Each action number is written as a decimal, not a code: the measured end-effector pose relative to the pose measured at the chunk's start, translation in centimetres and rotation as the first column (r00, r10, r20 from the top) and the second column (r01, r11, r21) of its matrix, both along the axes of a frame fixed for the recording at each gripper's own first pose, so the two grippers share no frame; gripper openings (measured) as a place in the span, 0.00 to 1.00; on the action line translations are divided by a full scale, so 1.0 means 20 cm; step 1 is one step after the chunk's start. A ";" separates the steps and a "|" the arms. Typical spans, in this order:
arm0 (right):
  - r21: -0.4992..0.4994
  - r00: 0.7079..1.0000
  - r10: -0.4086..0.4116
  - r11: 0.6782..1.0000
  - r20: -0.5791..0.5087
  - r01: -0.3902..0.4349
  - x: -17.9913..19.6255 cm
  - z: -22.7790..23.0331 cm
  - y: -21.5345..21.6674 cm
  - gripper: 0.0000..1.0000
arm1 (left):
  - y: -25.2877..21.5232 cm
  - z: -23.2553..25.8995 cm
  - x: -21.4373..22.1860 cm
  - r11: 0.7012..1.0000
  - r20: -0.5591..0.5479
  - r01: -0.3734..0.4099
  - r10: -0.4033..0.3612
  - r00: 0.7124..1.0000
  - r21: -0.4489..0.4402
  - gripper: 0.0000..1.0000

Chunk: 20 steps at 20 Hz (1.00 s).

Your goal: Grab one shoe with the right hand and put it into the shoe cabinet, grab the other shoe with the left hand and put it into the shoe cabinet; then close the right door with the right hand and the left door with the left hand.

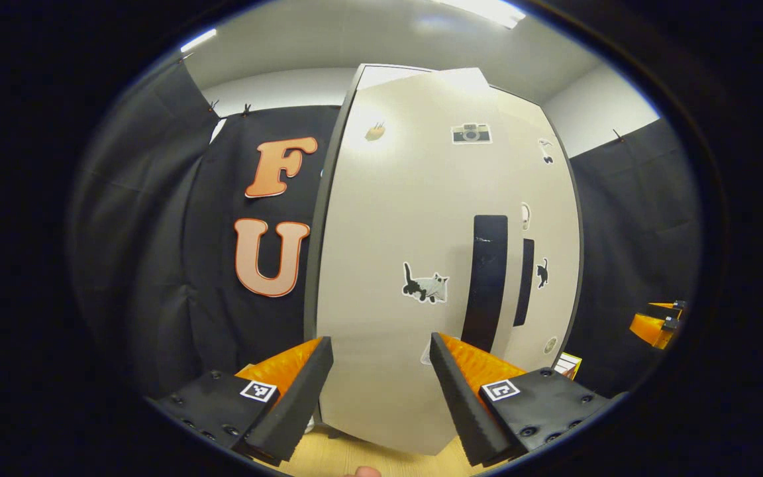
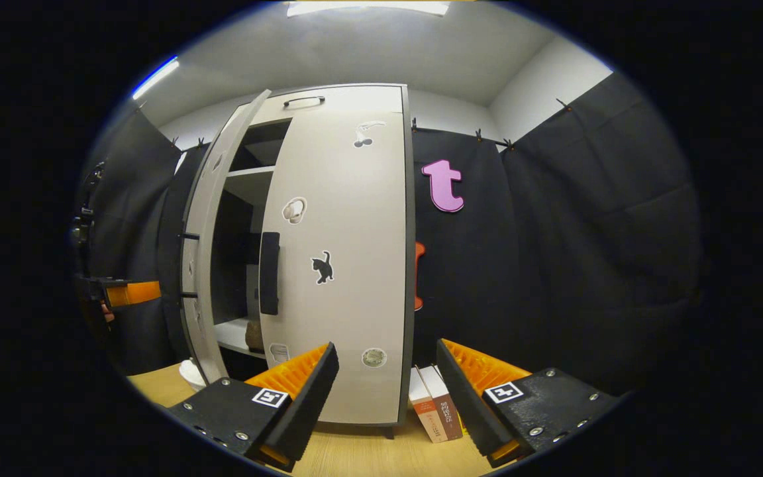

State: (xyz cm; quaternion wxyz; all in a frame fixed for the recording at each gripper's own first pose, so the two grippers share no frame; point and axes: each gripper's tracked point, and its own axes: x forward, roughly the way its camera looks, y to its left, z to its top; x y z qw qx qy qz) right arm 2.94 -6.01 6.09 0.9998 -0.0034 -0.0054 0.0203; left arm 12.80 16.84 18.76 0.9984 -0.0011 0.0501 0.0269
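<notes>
The shoe cabinet stands on a wooden table. Its pale left door [image 1: 395,232] is close ahead of my left gripper [image 1: 380,341], which is open with nothing between its fingers. The door's black handle [image 1: 489,281] is up and to the right of the fingertips. In the right gripper view the right door [image 2: 348,265] sits closed against the cabinet while the left door [image 2: 199,265] stands ajar. Through the gap I see shelves and a brownish shoe [image 2: 254,336] on the lower shelf. My right gripper [image 2: 387,346] is open and empty, just before the right door's lower part.
Two books [image 2: 434,411] stand on the table [image 2: 355,457] against the cabinet's right foot. A white object [image 2: 191,374] lies on the table by the left door's foot. Black cloth walls close in on both sides. The other gripper [image 1: 656,324] shows at the right edge.
</notes>
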 end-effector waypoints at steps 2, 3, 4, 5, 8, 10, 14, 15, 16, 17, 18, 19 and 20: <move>-0.002 1.000 -0.007 1.000 -0.003 0.007 -0.01 0.00 -0.01 0.92 | -0.07 0.01 0.04 1.000 0.007 0.028 -0.028 1.000 -0.001 0.96; -0.003 1.000 -0.008 1.000 -0.005 0.007 -0.02 0.00 -0.01 0.92 | -0.10 0.03 0.07 0.999 0.014 0.038 -0.038 0.999 0.000 0.94; -0.005 1.000 -0.009 1.000 -0.007 0.009 -0.03 0.00 -0.01 0.92 | -0.11 0.03 0.09 0.999 0.020 0.044 -0.044 0.999 -0.001 0.94; -0.007 1.000 -0.012 1.000 -0.008 0.012 -0.03 0.00 -0.02 0.92 | -0.13 0.04 0.12 0.999 0.023 0.048 -0.047 0.999 -0.002 0.94; -0.012 1.000 -0.025 1.000 -0.006 0.025 -0.05 0.00 -0.04 0.92 | -0.15 0.05 0.21 0.999 0.032 0.044 -0.045 0.998 0.029 0.96; -0.004 0.999 -0.035 0.999 -0.004 0.035 -0.06 0.01 -0.06 0.92 | -0.18 0.03 0.26 0.998 0.027 0.053 -0.054 0.998 0.040 0.94; 0.006 0.999 -0.051 0.999 -0.007 0.052 -0.04 0.00 -0.09 0.92 | -0.22 0.00 0.39 0.998 0.010 0.060 -0.060 0.998 0.025 0.96; 0.008 0.999 -0.054 0.999 -0.007 0.054 -0.04 0.01 -0.10 0.92 | -0.22 -0.01 0.42 0.998 0.005 0.058 -0.059 0.998 0.019 0.99; 0.010 0.998 -0.056 0.998 -0.007 0.056 -0.03 0.00 -0.11 0.92 | -0.23 -0.02 0.45 0.998 0.001 0.053 -0.053 0.999 0.014 0.96; 0.010 0.998 -0.058 0.998 -0.008 0.058 -0.03 0.00 -0.12 0.92 | -0.24 -0.02 0.48 0.999 -0.001 0.048 -0.048 0.999 0.014 0.94; 0.009 0.998 -0.061 0.998 -0.006 0.061 -0.03 0.00 -0.13 0.92 | -0.24 -0.03 0.49 0.999 0.000 0.045 -0.045 0.999 0.018 0.96; 0.008 0.998 -0.065 0.998 -0.006 0.065 -0.03 0.00 -0.13 0.92 | -0.25 -0.04 0.51 0.999 0.003 0.043 -0.043 0.999 0.026 0.96; 0.009 0.998 -0.067 0.998 -0.007 0.067 -0.03 0.00 -0.14 0.92 | -0.25 -0.03 0.52 0.999 0.006 0.041 -0.041 0.999 0.033 0.96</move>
